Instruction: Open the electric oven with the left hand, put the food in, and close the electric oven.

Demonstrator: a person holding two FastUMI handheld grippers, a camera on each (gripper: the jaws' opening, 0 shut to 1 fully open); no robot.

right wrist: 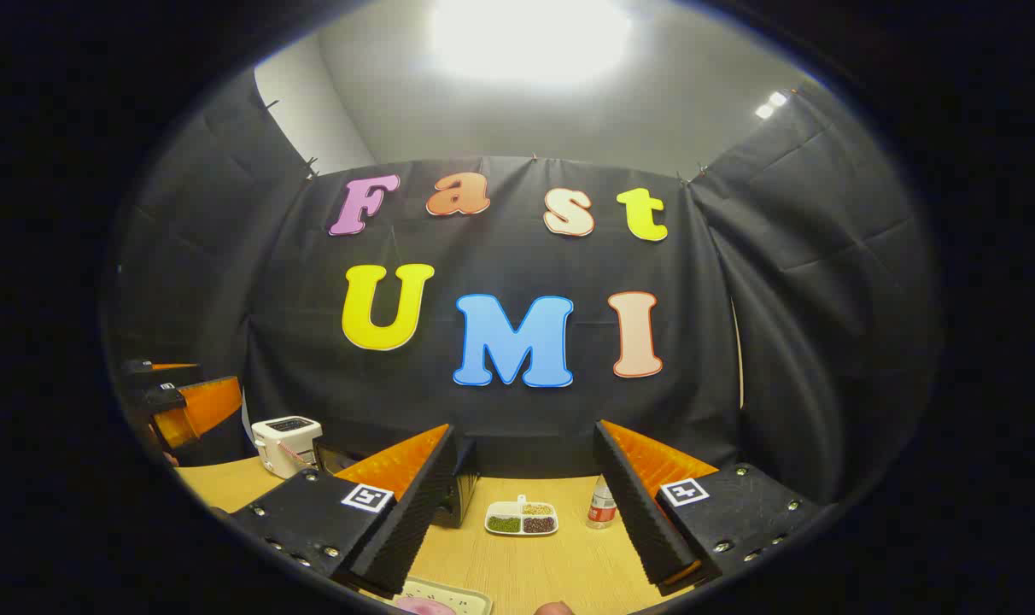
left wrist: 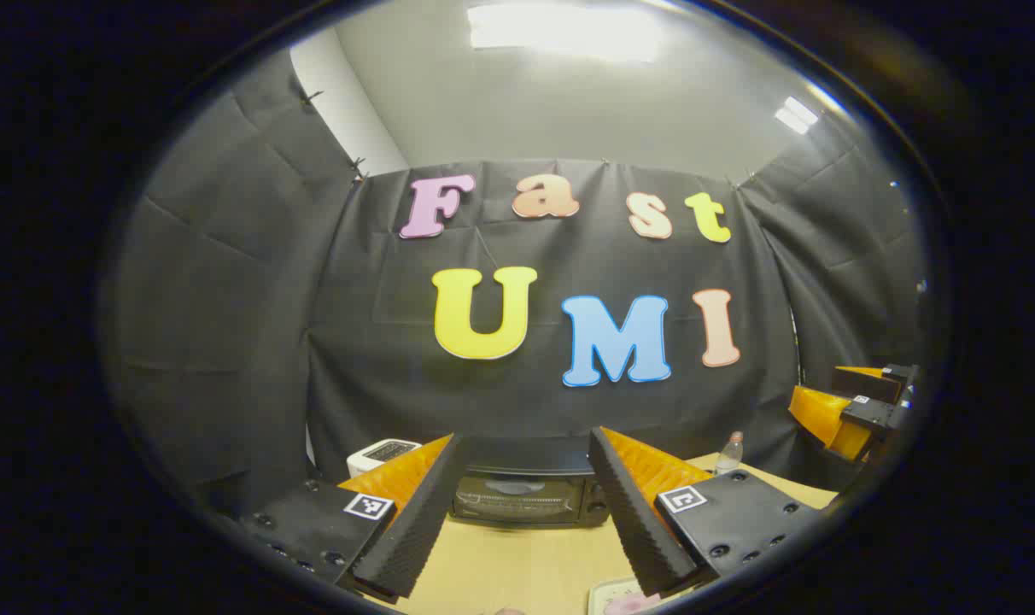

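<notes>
The black electric oven (left wrist: 526,500) stands on the wooden table with its glass door shut, straight ahead between the fingers of my left gripper (left wrist: 524,437), which is open and holds nothing. A corner of the oven (right wrist: 462,500) peeks out behind one finger in the right gripper view. My right gripper (right wrist: 526,430) is open too, raised above the table. At the near edge lies a pale tray (right wrist: 470,598) with a pink piece of food (right wrist: 423,606) on it, and the same tray (left wrist: 607,594) lies below the left gripper. Each gripper sees the other off to its side: right gripper (left wrist: 859,406), left gripper (right wrist: 184,401).
A white toaster (right wrist: 287,444) stands left of the oven. To the oven's right are a small white divided dish (right wrist: 522,519) with grains and a little bottle (right wrist: 601,504). Black cloth walls close in the table on three sides.
</notes>
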